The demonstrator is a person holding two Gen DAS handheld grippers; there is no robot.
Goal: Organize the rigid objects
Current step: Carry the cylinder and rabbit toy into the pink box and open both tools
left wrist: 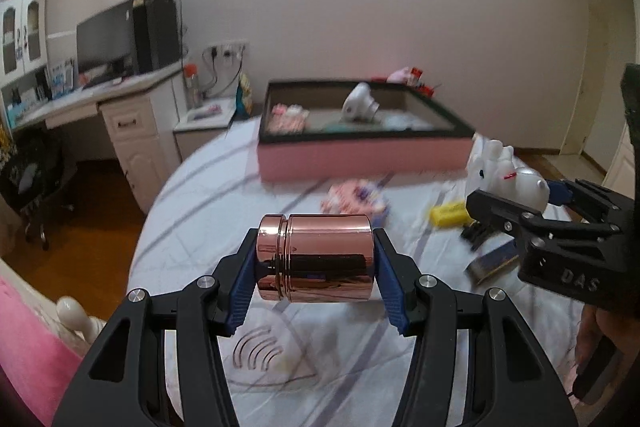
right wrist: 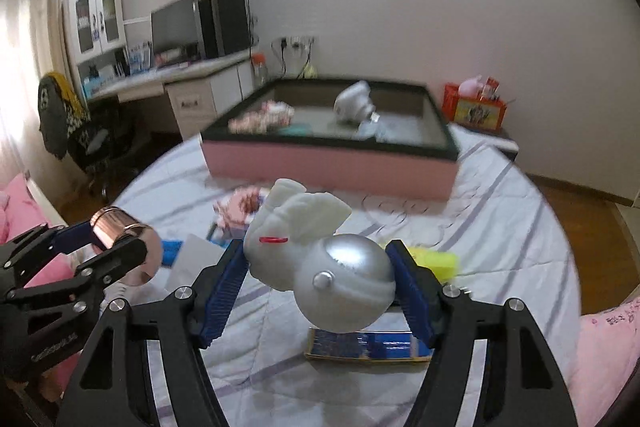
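Observation:
My left gripper (left wrist: 316, 267) is shut on a shiny rose-gold metal canister (left wrist: 316, 257), held sideways above the bed; it also shows in the right wrist view (right wrist: 124, 243). My right gripper (right wrist: 320, 279) is shut on a white and silver toy figure (right wrist: 320, 259), held above the bed; the figure shows at the right of the left wrist view (left wrist: 504, 175). A pink box with a dark rim (left wrist: 360, 155) (right wrist: 332, 167) stands at the far end of the bed and holds a white round object (left wrist: 358, 103) and a pink packet (left wrist: 286, 117).
On the sheet lie a pink patterned packet (left wrist: 356, 197), a yellow block (left wrist: 448, 215) (right wrist: 436, 261), a blue flat box (right wrist: 368, 345) and a black item (left wrist: 478, 233). A desk with a monitor (left wrist: 104, 39) stands left. A red box (right wrist: 476, 109) stands beyond the bed.

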